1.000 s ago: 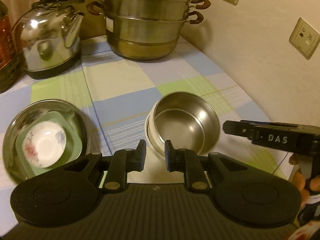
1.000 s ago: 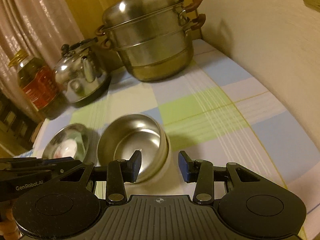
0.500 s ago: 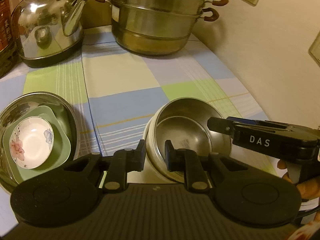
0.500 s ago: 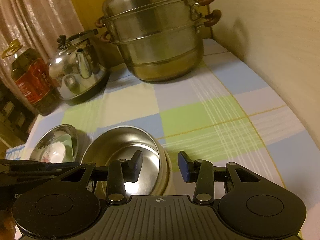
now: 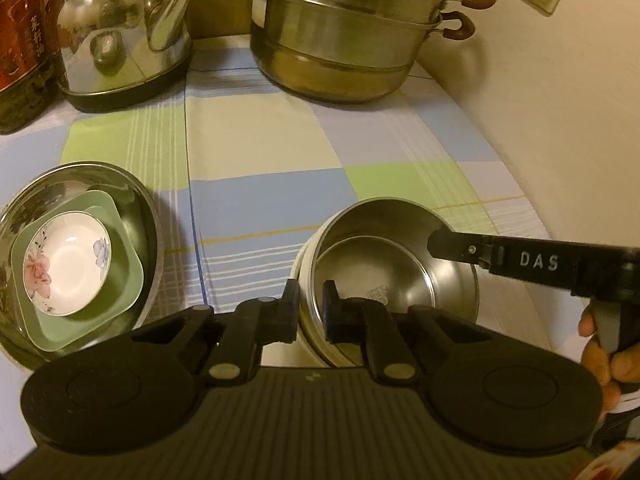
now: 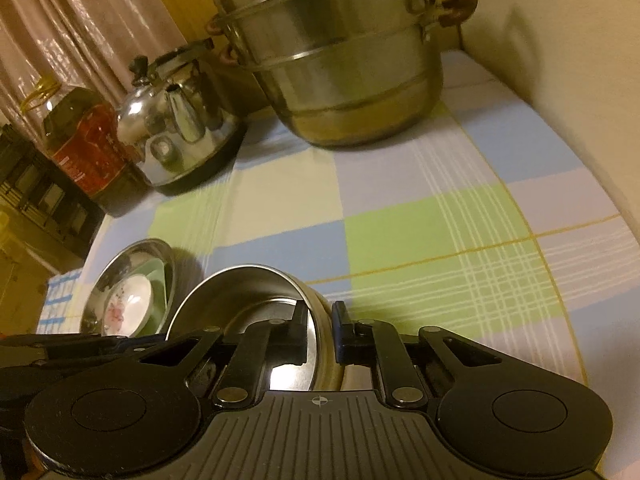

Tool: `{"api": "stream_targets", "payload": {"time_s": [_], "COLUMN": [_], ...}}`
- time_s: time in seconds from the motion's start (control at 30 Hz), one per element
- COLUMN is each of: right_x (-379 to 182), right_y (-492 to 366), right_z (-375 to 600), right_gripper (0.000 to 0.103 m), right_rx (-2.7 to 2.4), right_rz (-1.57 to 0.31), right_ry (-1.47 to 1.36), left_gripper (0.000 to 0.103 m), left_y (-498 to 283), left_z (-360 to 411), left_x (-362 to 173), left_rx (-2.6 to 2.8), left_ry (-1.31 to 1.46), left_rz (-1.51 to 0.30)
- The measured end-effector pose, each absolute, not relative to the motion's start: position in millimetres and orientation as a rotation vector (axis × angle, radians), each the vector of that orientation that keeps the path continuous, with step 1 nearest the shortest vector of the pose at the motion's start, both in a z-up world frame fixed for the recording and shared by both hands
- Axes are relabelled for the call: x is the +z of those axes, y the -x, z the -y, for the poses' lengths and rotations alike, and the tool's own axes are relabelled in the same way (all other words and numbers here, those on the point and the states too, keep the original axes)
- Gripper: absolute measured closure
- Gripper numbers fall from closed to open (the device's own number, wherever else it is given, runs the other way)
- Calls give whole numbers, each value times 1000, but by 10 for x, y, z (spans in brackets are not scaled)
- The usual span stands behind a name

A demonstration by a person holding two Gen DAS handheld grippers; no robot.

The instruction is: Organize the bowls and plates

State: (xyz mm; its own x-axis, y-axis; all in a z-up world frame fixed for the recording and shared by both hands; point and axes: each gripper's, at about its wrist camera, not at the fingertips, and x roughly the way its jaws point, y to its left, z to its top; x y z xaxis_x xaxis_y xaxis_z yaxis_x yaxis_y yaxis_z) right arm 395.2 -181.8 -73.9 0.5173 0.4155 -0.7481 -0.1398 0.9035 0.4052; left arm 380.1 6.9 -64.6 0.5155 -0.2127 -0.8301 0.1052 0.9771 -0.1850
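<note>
Left tongs (image 5: 310,308) and right tongs (image 6: 320,334) are pinching opposite rims of the steel bowl (image 5: 400,264); only the left view is showing "DAS".

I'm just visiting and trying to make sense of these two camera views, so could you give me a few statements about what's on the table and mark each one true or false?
1. The small white floral saucer sits inside a square green dish, which sits in a wide steel bowl. True.
2. The left gripper has its jaws astride the rim of the round steel bowl. True.
3. The right gripper hangs away from every dish. False: its jaws straddle the same bowl's rim on the opposite side.
4. The shiny steel kettle stands inside the tiered steel steamer pot. False: it stands beside it on the checked cloth.
5. The steel bowl is nested in a cream-coloured outer bowl. True.
</note>
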Motion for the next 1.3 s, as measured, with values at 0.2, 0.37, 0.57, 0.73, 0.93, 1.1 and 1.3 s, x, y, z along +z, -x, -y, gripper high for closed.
{"api": "stream_targets", "payload": {"time_s": [0.2,0.37,0.57,0.73,0.93,1.1,1.3], "right_x": [-699,-661,-659,-751,-836,-863,-876], "right_y": [-4153,-4188,-4096,-4070,-4072,-4094,-4116], "right_z": [1856,1787,1771,1780,1743,1716,1687], "right_gripper": [91,91,74,70,70,71,78], "right_rx": [311,330,320,307,268,252,246], "right_rz": [-1098,-1109,-1114,-1146,-1169,-1177,-1191], "right_ry": [-371,-292,-227,-239,-258,-263,-271], "left_gripper": [94,93,80,79,79,80,81], "left_y": [-3852,-3844,-3841,-3884,-3937,-3946,-3947], "left_z": [-53,-33,-56,-73,-31,-21,-14], "left_x": [-617,-627,-677,-741,-829,-850,-854], "left_rx": [-169,-157,-137,-140,-151,-154,-159], "left_ry": [110,107,111,137,142,133,118], "left_rz": [-1026,-1029,-1057,-1088,-1116,-1121,-1120]}}
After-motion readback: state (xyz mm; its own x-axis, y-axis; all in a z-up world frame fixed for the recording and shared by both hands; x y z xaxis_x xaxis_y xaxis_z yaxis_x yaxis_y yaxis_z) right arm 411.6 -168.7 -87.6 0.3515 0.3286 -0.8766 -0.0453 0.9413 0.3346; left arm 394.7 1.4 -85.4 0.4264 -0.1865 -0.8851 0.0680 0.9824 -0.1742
